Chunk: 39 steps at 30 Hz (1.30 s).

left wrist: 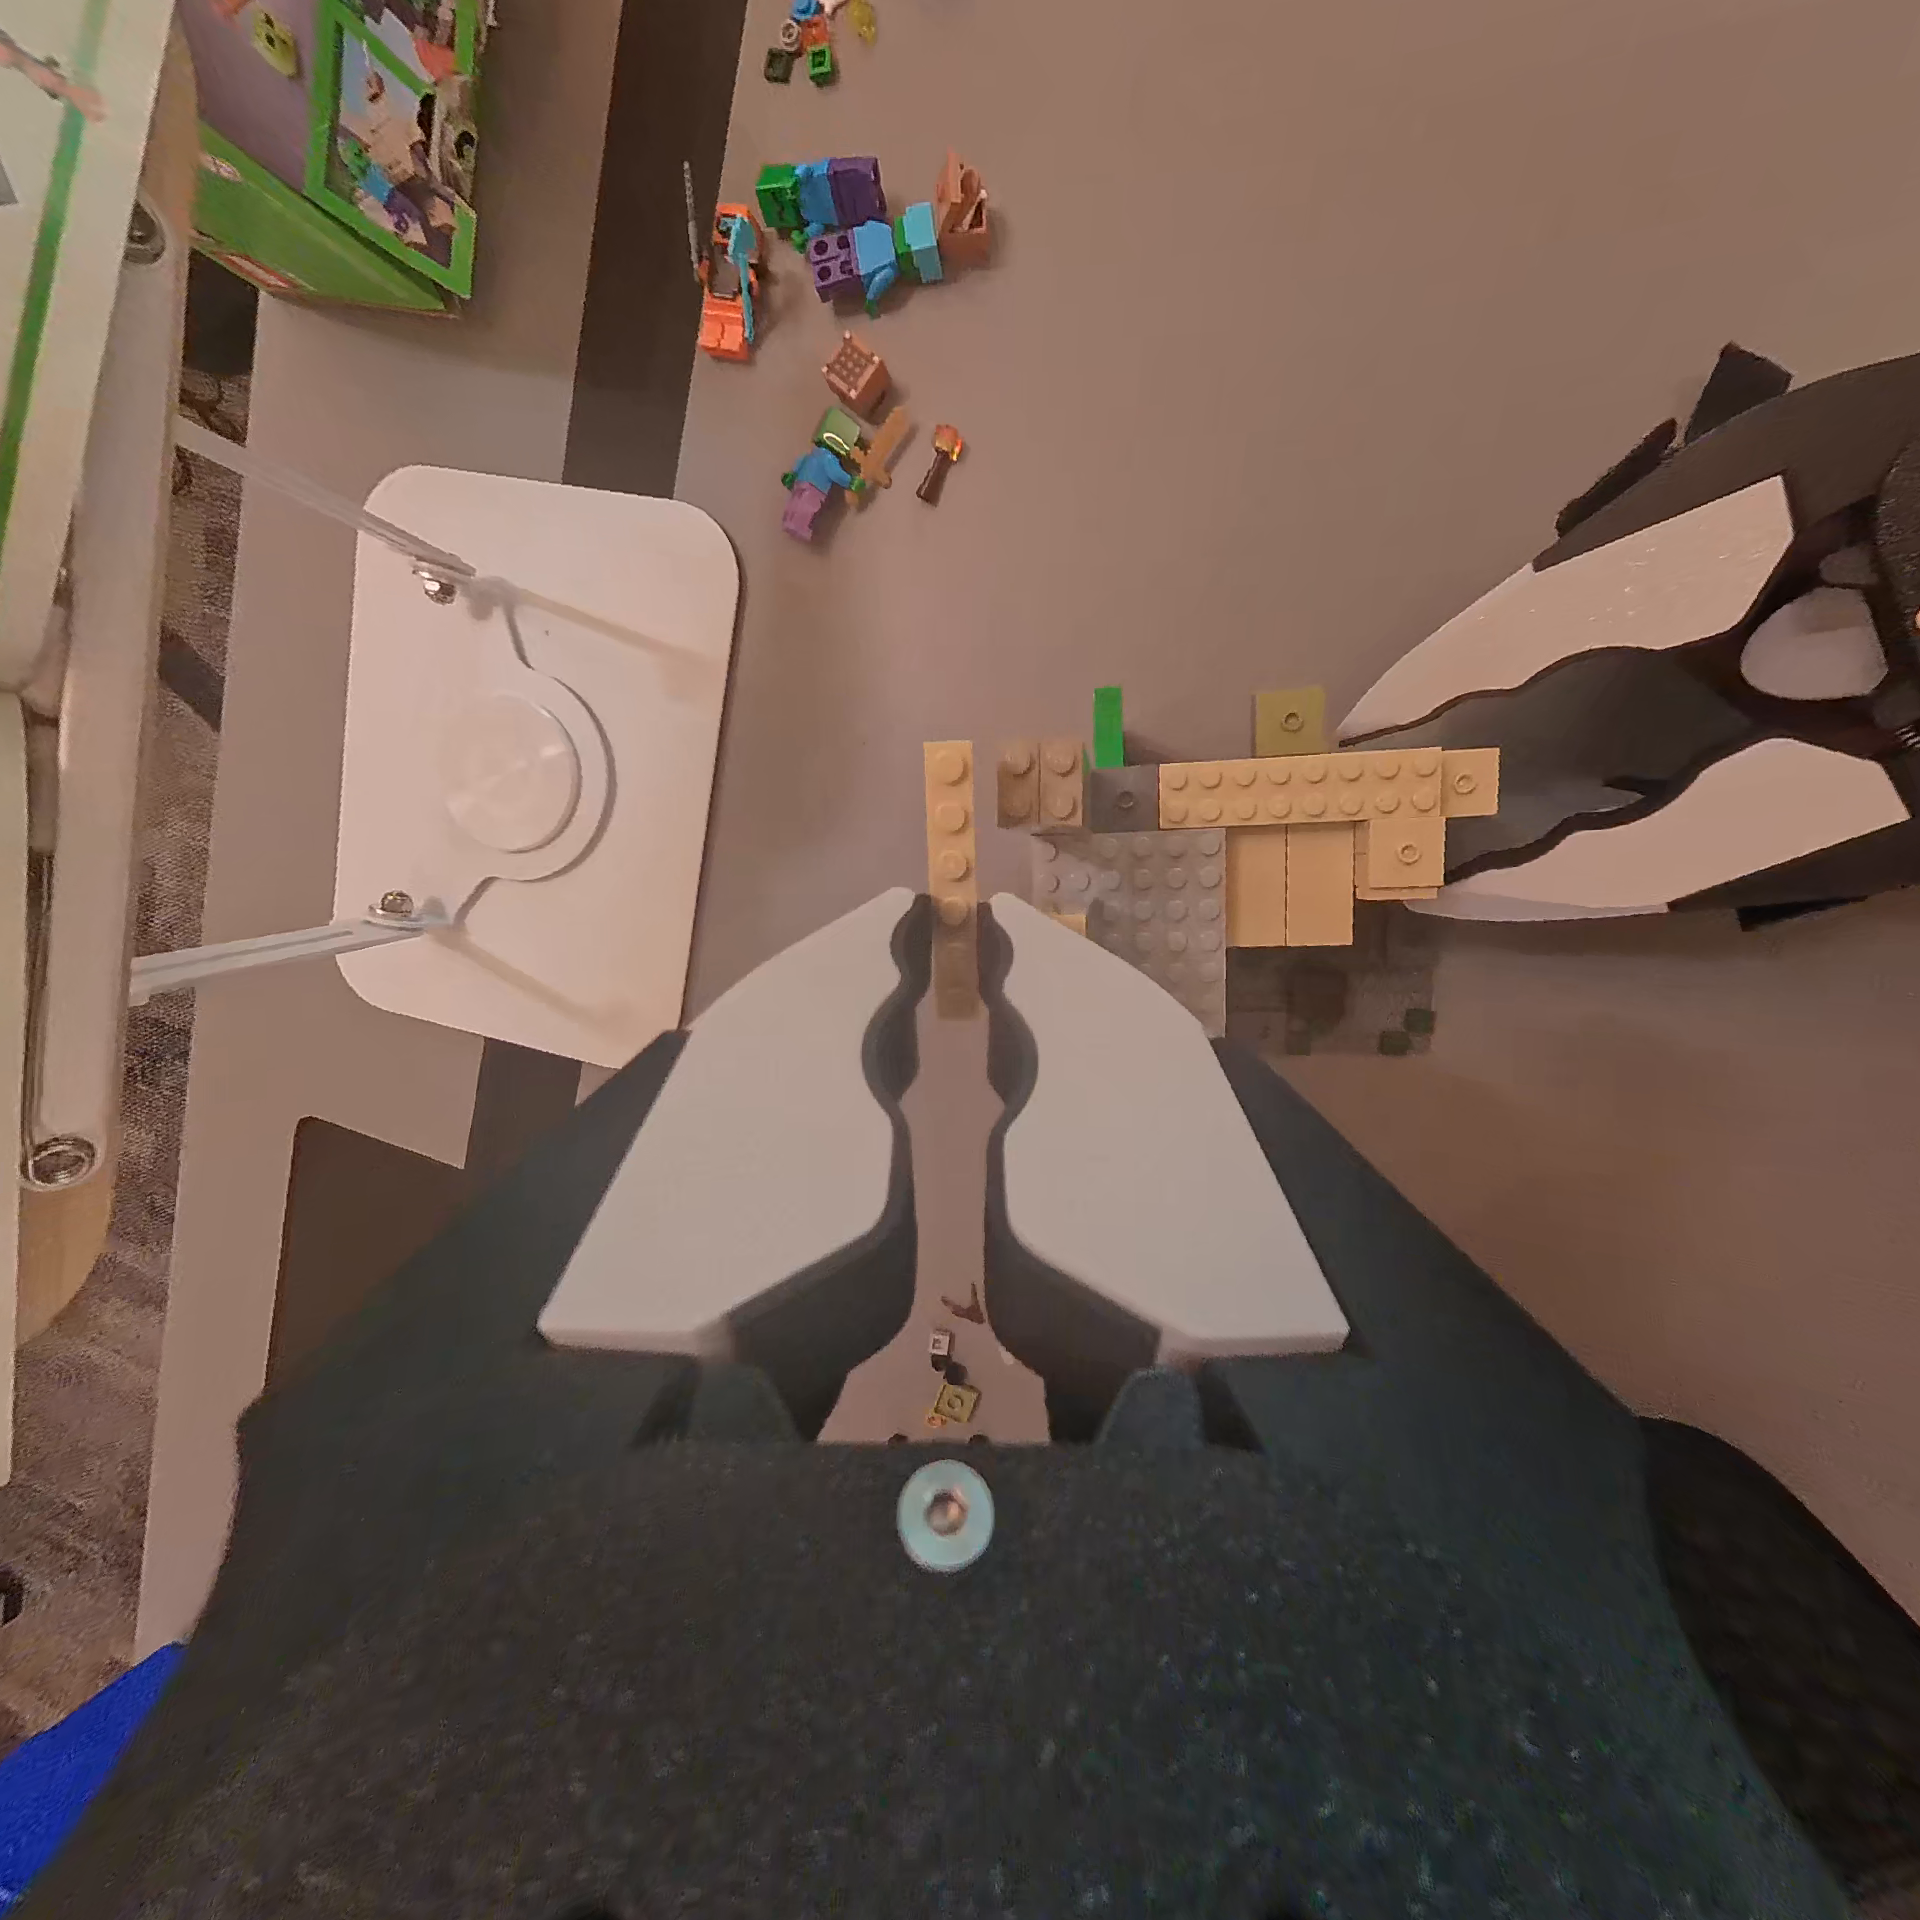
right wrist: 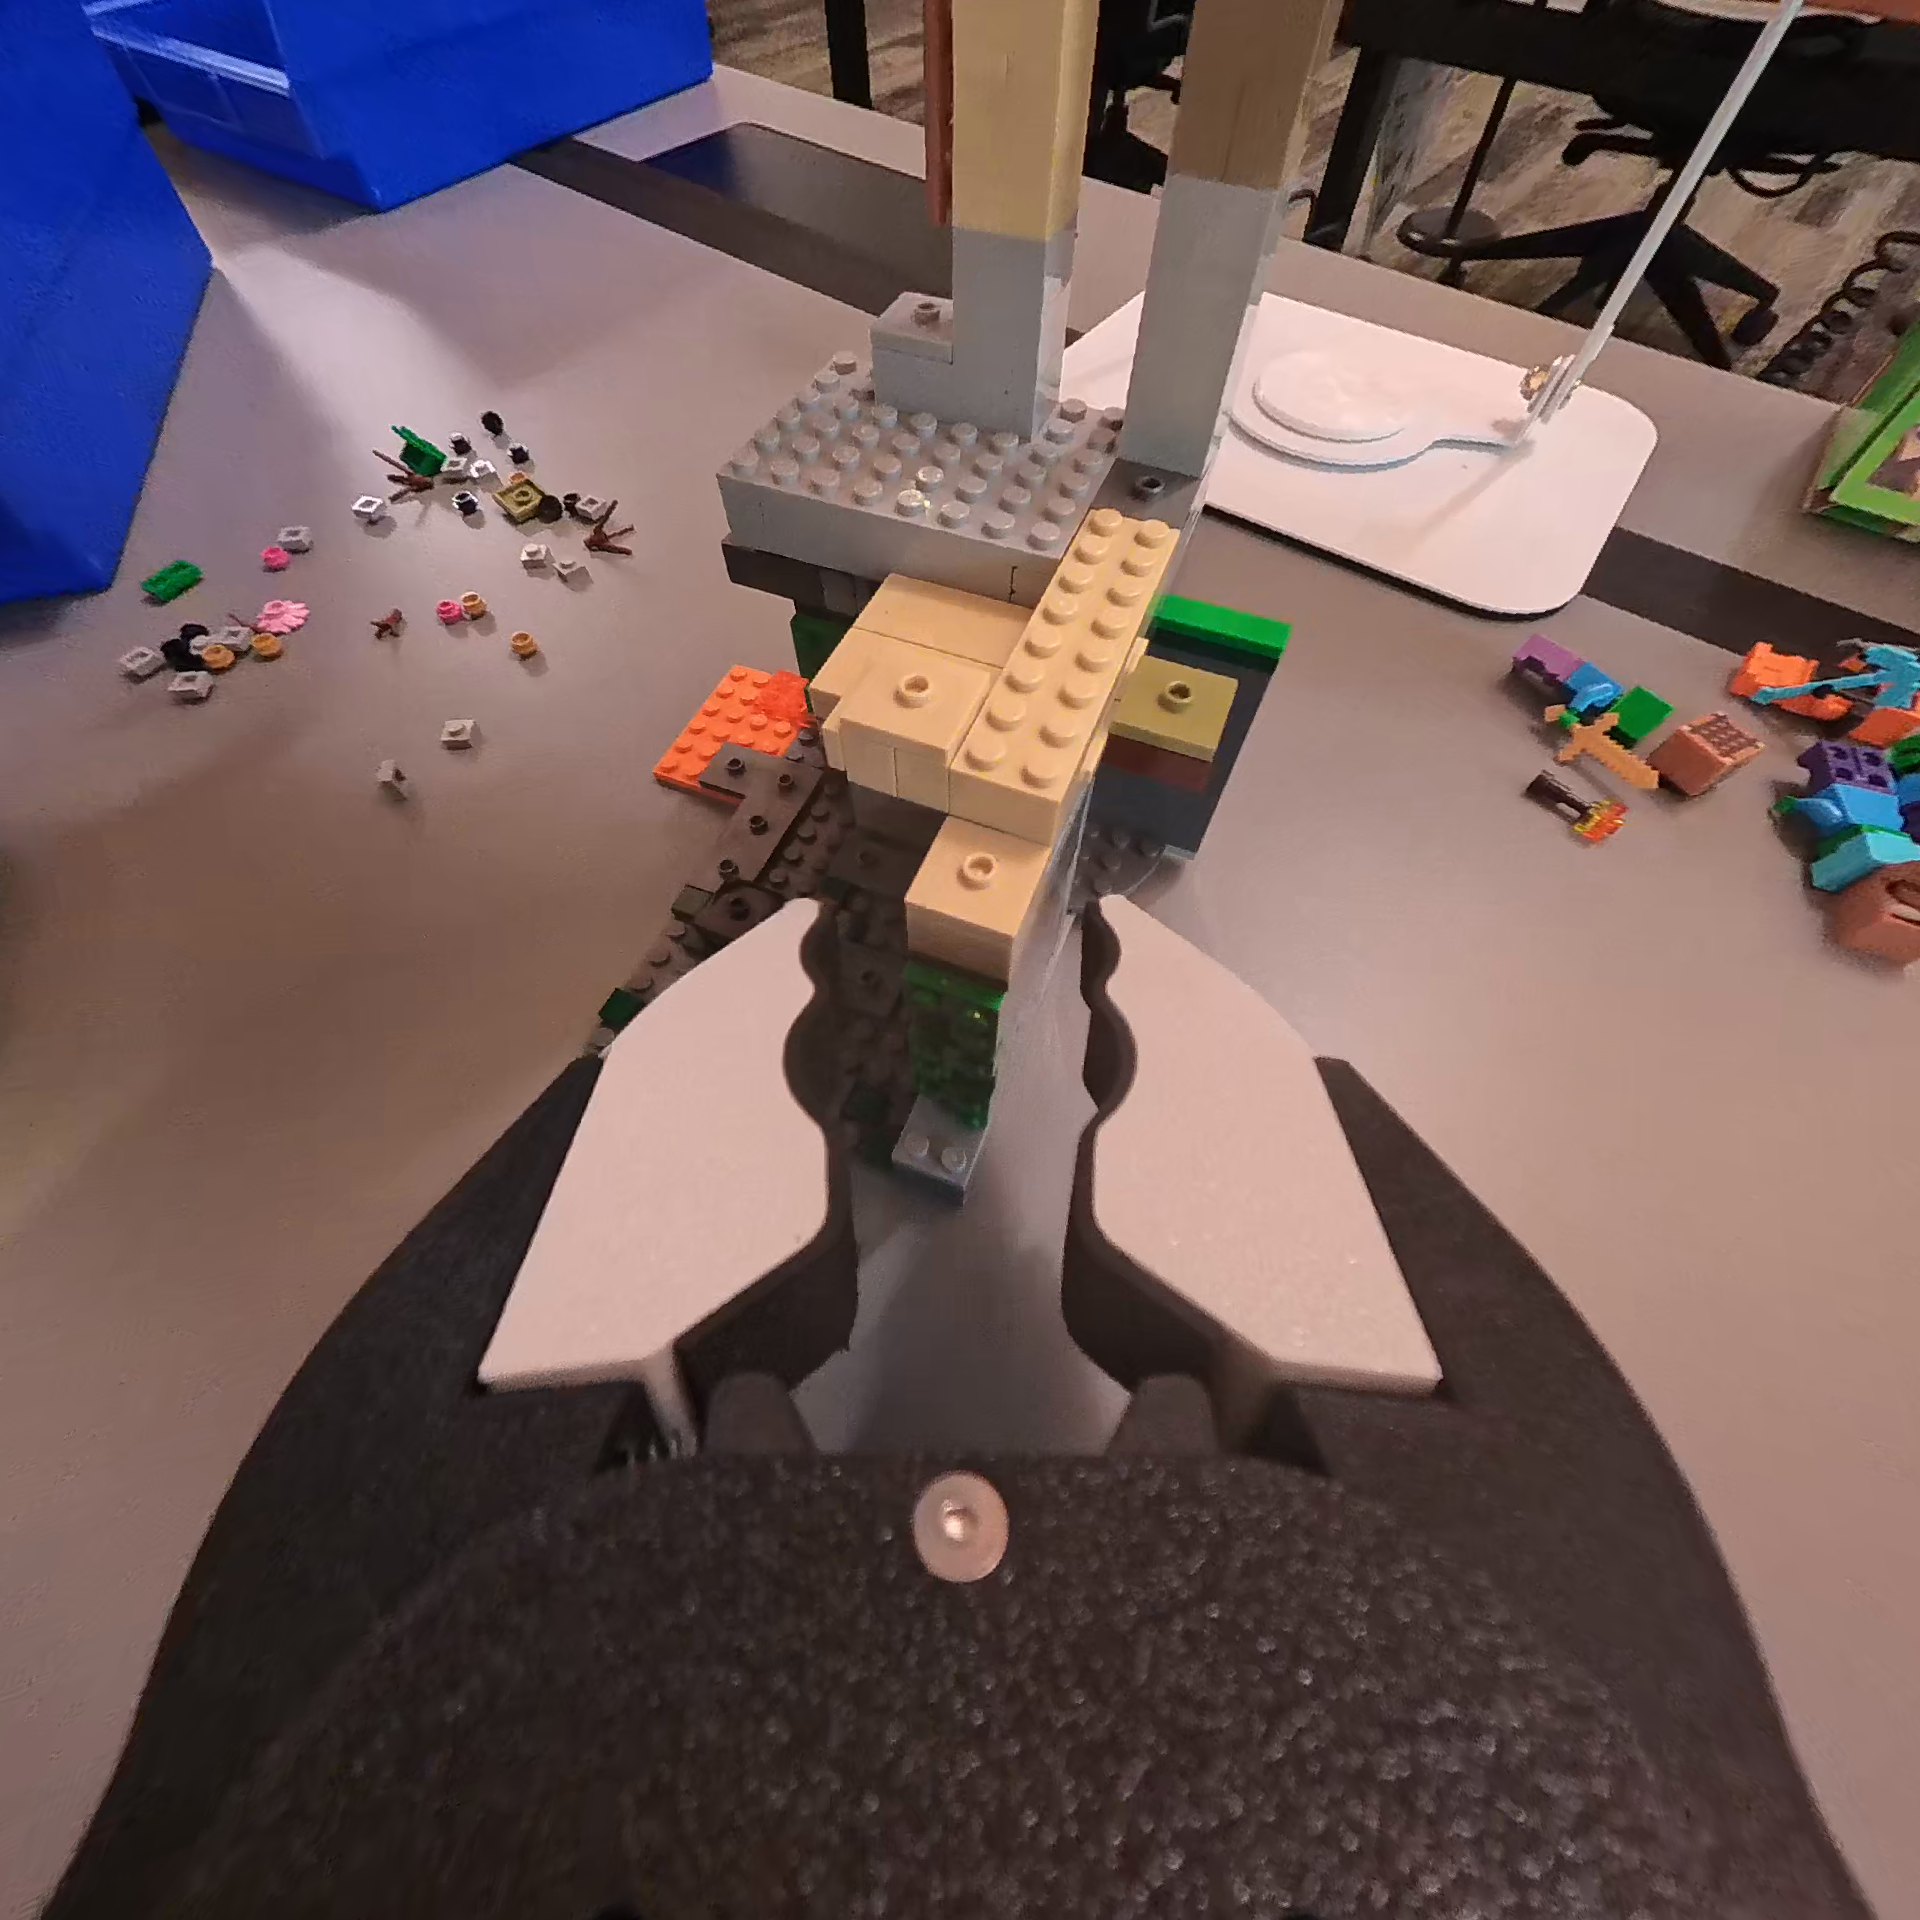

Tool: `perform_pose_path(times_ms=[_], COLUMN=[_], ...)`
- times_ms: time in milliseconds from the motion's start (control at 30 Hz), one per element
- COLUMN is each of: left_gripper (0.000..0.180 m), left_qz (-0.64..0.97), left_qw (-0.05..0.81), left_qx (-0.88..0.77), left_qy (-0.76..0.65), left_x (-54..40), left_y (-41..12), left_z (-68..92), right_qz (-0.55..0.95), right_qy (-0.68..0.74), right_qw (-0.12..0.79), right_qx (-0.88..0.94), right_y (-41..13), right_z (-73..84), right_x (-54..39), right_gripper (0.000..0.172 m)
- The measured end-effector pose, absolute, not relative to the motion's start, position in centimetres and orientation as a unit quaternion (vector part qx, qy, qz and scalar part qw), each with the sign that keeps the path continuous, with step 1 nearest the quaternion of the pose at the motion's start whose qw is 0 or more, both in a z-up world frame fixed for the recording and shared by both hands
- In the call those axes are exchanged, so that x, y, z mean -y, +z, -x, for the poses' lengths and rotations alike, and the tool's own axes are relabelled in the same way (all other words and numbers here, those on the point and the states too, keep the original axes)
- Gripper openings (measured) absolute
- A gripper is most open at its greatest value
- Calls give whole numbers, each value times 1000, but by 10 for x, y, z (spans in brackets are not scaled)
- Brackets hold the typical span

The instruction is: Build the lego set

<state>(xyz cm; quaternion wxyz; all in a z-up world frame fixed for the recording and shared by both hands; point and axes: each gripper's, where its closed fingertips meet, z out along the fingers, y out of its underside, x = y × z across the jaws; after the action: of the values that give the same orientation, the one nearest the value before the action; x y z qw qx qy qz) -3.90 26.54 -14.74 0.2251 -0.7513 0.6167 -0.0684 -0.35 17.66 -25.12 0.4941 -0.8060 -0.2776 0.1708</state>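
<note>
In the left wrist view my left gripper [left wrist: 954,902] is shut on a long narrow tan plate [left wrist: 950,821], which sticks out forward past the fingertips above the grey table. To its right stands a brick build [left wrist: 1299,800] of tan, grey and green parts. My right gripper [left wrist: 1377,821] comes in from the right with its jaws spread around the build's tan end. In the right wrist view my right gripper [right wrist: 951,914] is open, with a small tan block [right wrist: 977,883] of the build [right wrist: 1049,675] between the fingers and gaps on both sides.
A white stand base [left wrist: 540,748] lies left of the build. Small figures and bricks [left wrist: 842,239] lie beyond it, with a green box [left wrist: 332,156] at the far left. Loose small pieces [right wrist: 468,499] and a blue bin [right wrist: 395,83] are on the left in the right wrist view. Tip to tip, the grippers are about 15 cm apart.
</note>
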Motion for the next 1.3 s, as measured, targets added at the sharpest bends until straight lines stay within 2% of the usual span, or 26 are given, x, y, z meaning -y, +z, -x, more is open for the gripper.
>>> perform_pose_path(times_ms=[1300], left_gripper=[8], left_qz=[761], left_qw=[167], left_qx=[-621], left_qy=[-84], left_x=[-257], left_y=[-153], left_z=[32], right_qz=[799], right_qy=[184], right_qw=[496], right_qx=[285], right_y=[-250], right_z=[4], right_x=[-175], right_gripper=[46])
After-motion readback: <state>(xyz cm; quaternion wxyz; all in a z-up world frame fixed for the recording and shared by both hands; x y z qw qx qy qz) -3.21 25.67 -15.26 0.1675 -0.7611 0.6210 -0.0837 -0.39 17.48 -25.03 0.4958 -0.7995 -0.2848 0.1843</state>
